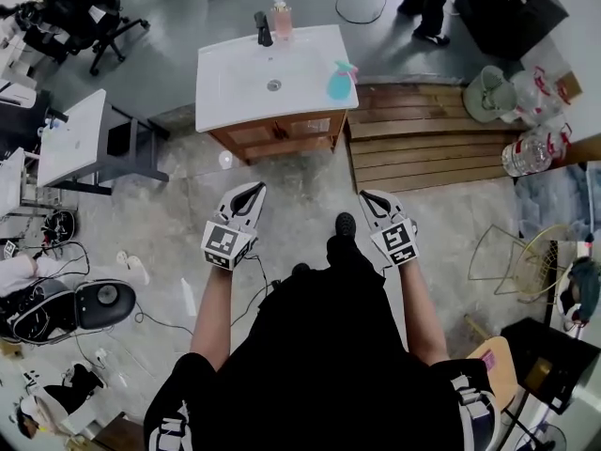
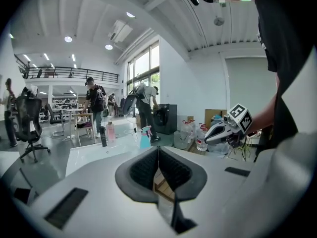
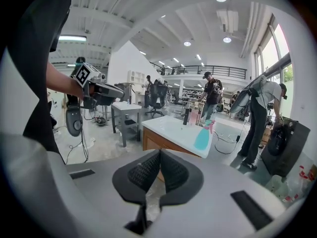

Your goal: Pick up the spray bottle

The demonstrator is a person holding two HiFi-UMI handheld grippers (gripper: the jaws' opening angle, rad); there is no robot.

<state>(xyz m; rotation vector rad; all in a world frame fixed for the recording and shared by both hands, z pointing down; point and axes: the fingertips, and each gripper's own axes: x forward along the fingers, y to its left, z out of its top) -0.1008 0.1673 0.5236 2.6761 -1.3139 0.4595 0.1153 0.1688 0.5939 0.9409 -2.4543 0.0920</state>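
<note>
The spray bottle [image 1: 340, 82] is teal with a pink trigger and stands upright at the right edge of a white sink counter [image 1: 235, 92] on a wooden cabinet. It also shows in the left gripper view, spray bottle [image 2: 144, 138], and in the right gripper view, spray bottle [image 3: 203, 137]. Both grippers are held out over the floor, well short of the counter. My left gripper [image 1: 252, 194] has its jaws together with nothing between them, left gripper [image 2: 158, 155]. My right gripper [image 1: 369, 198] is likewise shut and empty, right gripper [image 3: 159, 157].
A black faucet [image 1: 263, 29] and a pink bottle [image 1: 281, 15] stand at the counter's back. A wooden platform [image 1: 423, 134] lies to its right, with water jugs [image 1: 531, 153] beyond. A small white table [image 1: 75, 137] stands left. Cables run across the floor. People stand behind the counter.
</note>
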